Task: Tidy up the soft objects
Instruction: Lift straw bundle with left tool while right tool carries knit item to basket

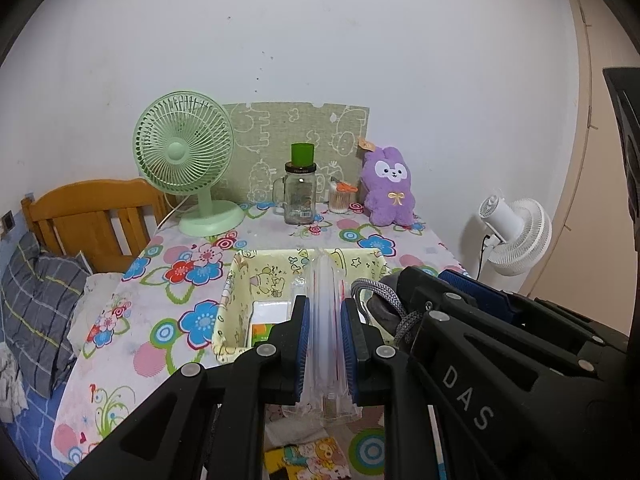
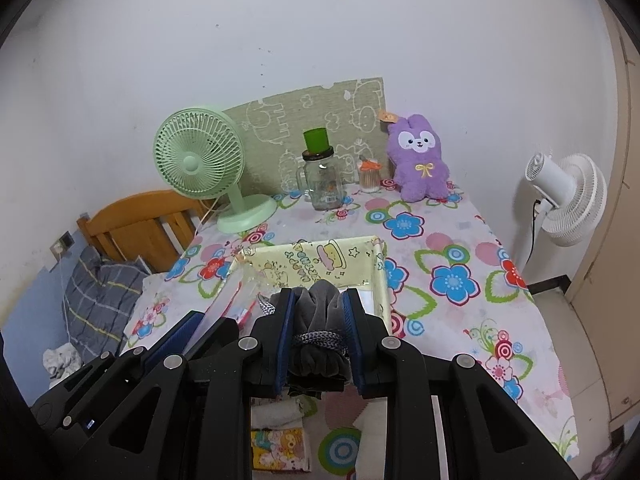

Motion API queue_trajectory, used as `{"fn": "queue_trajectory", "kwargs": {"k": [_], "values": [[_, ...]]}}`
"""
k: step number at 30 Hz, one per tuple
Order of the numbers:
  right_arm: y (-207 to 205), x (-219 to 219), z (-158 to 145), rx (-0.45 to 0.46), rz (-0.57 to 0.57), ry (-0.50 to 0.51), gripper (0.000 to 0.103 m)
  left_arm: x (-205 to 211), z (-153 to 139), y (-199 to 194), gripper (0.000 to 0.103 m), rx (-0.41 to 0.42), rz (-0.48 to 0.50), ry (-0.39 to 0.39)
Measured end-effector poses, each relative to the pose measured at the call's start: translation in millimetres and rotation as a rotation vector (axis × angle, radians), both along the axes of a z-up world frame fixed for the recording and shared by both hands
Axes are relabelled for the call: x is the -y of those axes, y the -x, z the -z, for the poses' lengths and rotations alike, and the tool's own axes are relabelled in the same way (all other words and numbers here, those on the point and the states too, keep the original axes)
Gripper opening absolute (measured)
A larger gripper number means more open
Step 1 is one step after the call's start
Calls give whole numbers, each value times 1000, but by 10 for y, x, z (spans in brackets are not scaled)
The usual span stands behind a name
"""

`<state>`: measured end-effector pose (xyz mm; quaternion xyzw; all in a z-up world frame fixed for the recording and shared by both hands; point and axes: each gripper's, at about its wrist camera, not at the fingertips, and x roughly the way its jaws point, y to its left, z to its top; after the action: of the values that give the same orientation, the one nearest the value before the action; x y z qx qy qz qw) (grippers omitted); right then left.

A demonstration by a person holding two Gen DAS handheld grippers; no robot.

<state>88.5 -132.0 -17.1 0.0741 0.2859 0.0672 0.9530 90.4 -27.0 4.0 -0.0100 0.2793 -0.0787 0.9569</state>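
My left gripper (image 1: 325,312) is shut on a clear plastic pouch (image 1: 326,344) that stands edge-up between its blue pads. Right beside it, my right gripper (image 2: 319,300) is shut on a bunched grey velvet pouch (image 2: 320,332) with a grey braided cord (image 2: 318,339). Both hang just above the near end of a pale yellow cartoon-print storage box (image 1: 240,280) (image 2: 320,260) on the flowered tablecloth. A purple plush rabbit (image 1: 390,186) (image 2: 420,168) sits upright at the table's far right.
At the back stand a green desk fan (image 1: 188,160), a glass jar with a green cup on top (image 1: 300,196) and a cotton-swab jar (image 1: 340,198). Folded cloth and a cartoon-print packet (image 2: 280,448) lie under the grippers. A white fan (image 2: 568,196) stands right, a bed left.
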Motion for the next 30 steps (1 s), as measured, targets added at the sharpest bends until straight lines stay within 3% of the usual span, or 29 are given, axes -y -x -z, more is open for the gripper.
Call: {"fn": "queue_trajectory", "kwargs": {"k": [30], "values": [[-788, -101, 79, -19, -19, 3, 28, -87, 105, -715, 14, -12, -14, -13]]}}
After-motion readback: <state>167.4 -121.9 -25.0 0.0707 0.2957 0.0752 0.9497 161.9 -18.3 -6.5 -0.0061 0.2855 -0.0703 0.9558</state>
